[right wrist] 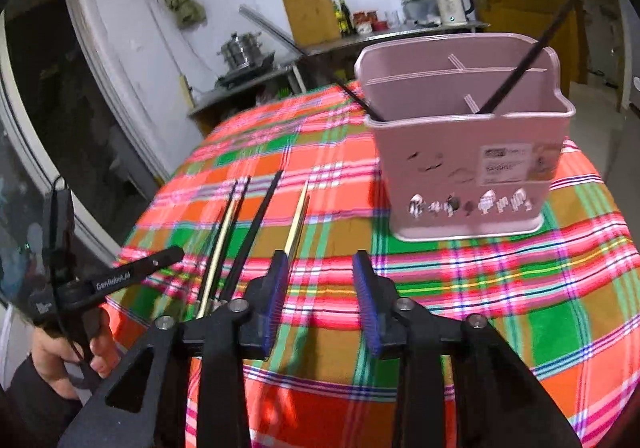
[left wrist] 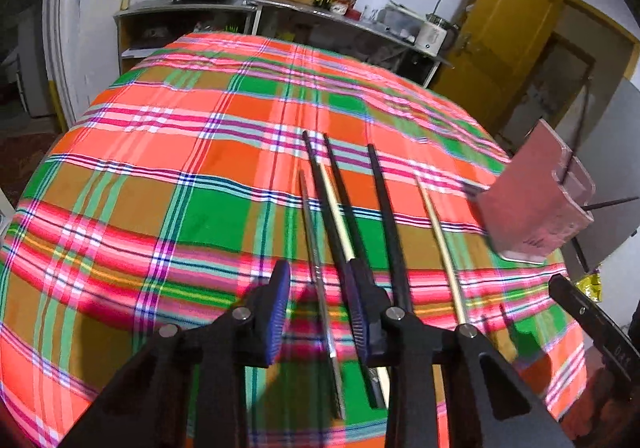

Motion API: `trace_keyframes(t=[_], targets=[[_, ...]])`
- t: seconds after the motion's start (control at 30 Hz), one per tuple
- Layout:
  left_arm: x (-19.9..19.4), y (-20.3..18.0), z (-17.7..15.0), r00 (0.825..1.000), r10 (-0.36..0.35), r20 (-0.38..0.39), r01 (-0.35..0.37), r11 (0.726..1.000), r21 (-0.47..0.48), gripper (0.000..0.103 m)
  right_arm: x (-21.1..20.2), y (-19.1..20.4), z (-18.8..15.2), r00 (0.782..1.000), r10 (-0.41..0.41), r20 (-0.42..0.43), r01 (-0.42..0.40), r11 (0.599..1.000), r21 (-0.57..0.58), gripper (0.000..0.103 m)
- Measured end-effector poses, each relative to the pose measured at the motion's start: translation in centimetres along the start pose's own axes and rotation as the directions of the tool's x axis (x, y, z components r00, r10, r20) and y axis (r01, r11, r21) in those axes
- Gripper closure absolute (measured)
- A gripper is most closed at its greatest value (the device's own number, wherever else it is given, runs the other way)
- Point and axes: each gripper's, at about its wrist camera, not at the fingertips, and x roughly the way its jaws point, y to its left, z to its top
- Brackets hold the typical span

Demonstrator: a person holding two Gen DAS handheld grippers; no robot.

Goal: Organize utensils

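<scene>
Wide stretch of plaid cloth (left wrist: 168, 151) over the tabletop, bare toward the far edge and to the left of the sticks. Near the middle, a loose row of chopsticks: three black chopsticks (left wrist: 386, 207), two pale chopsticks (left wrist: 440, 232) and one grey metal chopstick (left wrist: 316, 248), roughly parallel. To their right, a pink holder (right wrist: 468, 167) with divided compartments, upright on the cloth, two black sticks (right wrist: 520, 71) leaning inside. Paper label and small worn stickers on its front, print too blurred to read. Left gripper (left wrist: 320, 312) low over the row, jaws parted astride the metal chopstick, not pressing it. Right gripper (right wrist: 322, 296) released, nothing between its jaws. "GenRobot.AI" legible on the left gripper's arm in the right view.
</scene>
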Motion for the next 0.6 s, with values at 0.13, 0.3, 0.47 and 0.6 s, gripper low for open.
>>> trace_keyframes(t=[0.13, 0.3, 0.47, 0.6], targets=[[1.5, 0.0, 0.5, 1.000, 0.025, -0.017, -0.025, 1.000, 0.011, 0.074, 2.4, 0.8, 0.0, 0.999, -0.012, -0.043, 0.011, 1.000, -0.023, 0.081], [2.6, 0.0, 0.7, 0.999, 0.041, -0.024, -0.040, 0.999, 0.024, 0.075, 5.3, 1.3, 0.2, 0.996, -0.018, -0.086, 0.015, 0.999, -0.032, 0.084], [2.9, -0.4, 0.8, 0.998, 0.057, -0.015, -0.056, 0.997, 0.049, 0.075, 7.7, 2.0, 0.6, 0.993, -0.018, -0.117, 0.013, 0.999, -0.044, 0.086], [3.0, -0.8, 0.7, 0.997, 0.079, -0.010, -0.078, 0.994, 0.071, 0.075, 9.2, 2.3, 1.0, 0.991, -0.020, -0.133, 0.013, 0.999, -0.052, 0.086]])
